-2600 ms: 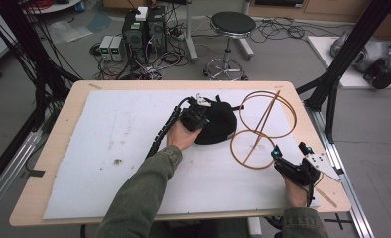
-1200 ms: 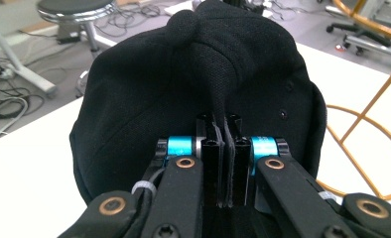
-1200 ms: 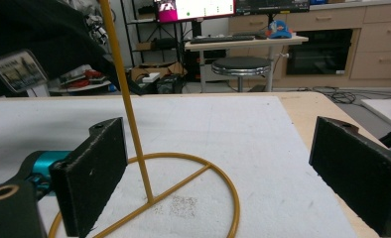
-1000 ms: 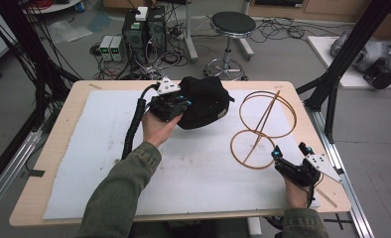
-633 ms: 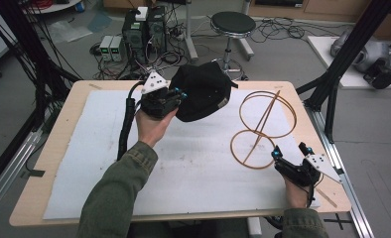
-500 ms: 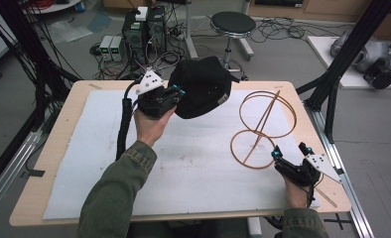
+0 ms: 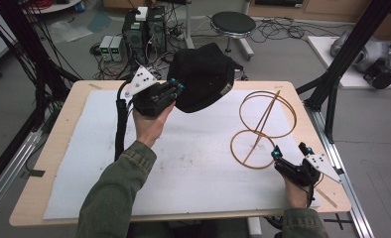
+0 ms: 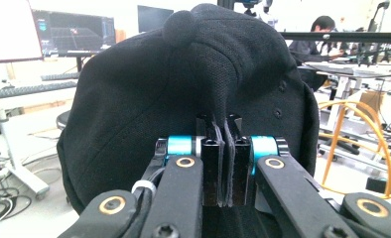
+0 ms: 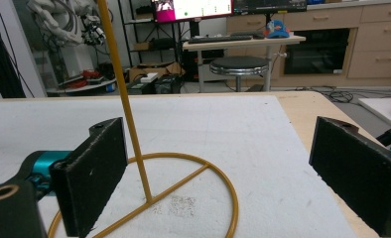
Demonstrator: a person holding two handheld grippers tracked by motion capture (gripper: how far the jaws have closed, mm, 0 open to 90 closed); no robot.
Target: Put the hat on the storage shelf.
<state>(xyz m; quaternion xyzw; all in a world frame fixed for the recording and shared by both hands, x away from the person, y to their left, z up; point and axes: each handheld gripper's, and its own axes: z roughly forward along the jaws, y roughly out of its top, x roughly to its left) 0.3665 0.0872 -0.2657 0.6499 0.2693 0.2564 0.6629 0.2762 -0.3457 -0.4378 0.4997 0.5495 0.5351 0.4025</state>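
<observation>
A white mat (image 7: 193,163) covers the table (image 7: 59,129). Above its far edge hangs a black cap (image 7: 203,77), lifted clear, its fabric pinched between the closed jaws of the left gripper (image 7: 171,91). A yellow wire stand (image 7: 263,124) stands on the mat's right side. Just beside its base ring, the right gripper (image 7: 290,148) rests with jaws wide apart, holding nothing.

A light wooden table (image 7: 69,106) carries a white foam mat (image 7: 183,148) that covers most of its top, leaving bare wood along the edges. A yellow wire stand (image 7: 263,126) rests on the mat just ahead of the right gripper (image 7: 290,148), its lower ring lying between that gripper's wide-apart jaws and its upright rod beside the left-hand jaw in the right gripper view.
</observation>
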